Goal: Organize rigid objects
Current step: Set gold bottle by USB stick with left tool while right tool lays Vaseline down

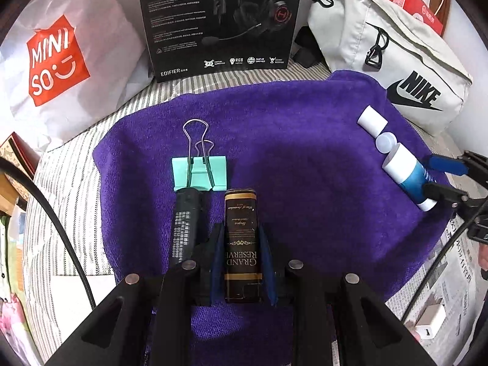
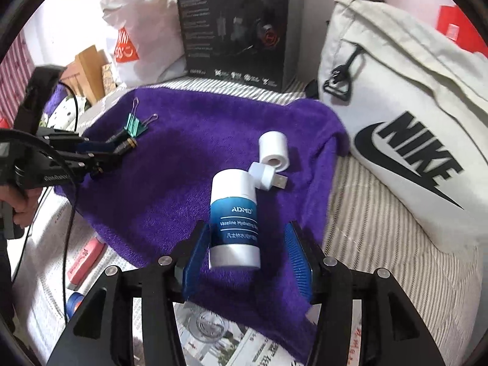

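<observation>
Backdrop: striped bedding carries a purple towel; newspaper lies at its near edge.
Rear items: white bag printed "MINISO"; black box marked "EDIFIER" with a headset pictured and "RGB" among its icons; pale pouch lettered "NIKE".
Left claw: clenched on a dark slim box reading "GRAND RESERVE" in gold, held lengthwise between the blue pads, its far end over the towel.
Beside it: dark tube with small white print, too fine to read, lying just left of the slim box; its far end meets a mint binder clip with wire handles.
Right claw: released; the blue pads stand apart from a lotion bottle, which lies on the towel between them.
Bottle label: "ADMD", then "Vaseline Hydrating" cut off at the curve; a line of Chinese characters below.
Neighbours: white USB plug touching the bottle's cap end; white roll just beyond it.
Margins: white charger on the newspaper; pink flat pack on the newspaper.
</observation>
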Demonstrator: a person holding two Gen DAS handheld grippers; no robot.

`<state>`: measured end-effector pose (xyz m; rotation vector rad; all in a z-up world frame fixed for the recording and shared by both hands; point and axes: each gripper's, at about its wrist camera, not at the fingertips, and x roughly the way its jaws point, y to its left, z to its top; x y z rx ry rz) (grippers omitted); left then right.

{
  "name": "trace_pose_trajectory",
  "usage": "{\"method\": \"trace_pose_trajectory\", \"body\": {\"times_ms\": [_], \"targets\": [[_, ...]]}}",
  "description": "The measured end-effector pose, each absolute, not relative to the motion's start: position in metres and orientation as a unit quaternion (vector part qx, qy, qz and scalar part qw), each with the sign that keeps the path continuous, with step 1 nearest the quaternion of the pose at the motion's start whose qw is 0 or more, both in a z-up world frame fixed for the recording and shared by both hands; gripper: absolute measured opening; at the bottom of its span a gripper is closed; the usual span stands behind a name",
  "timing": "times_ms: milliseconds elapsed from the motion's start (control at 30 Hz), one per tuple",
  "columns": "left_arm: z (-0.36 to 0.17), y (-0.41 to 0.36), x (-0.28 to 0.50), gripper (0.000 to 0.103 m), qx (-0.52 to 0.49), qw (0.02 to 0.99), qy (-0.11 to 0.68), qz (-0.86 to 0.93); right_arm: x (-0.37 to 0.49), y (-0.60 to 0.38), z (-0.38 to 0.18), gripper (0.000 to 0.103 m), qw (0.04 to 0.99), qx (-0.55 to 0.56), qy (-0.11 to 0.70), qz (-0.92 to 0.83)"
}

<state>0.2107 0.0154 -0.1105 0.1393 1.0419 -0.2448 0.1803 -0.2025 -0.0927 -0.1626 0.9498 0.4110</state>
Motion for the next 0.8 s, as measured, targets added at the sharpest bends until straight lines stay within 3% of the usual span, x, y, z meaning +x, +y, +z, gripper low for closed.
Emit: {"method": "trace_pose_trajectory", "body": {"times_ms": [100, 800], "targets": [[-0.111, 0.015, 0.21, 0.023, 0.068, 0.858, 0.495, -0.118, 0.172, -0.208, -0.087, 0.057, 0.872, -0.069, 0.445, 0.192], [-0.104, 0.018, 0.19, 0.027, 0.062, 0.856, 0.498, -0.123, 0.137, -0.223, -0.076, 0.058, 0.877, -0.056, 0.45, 0.161]]}}
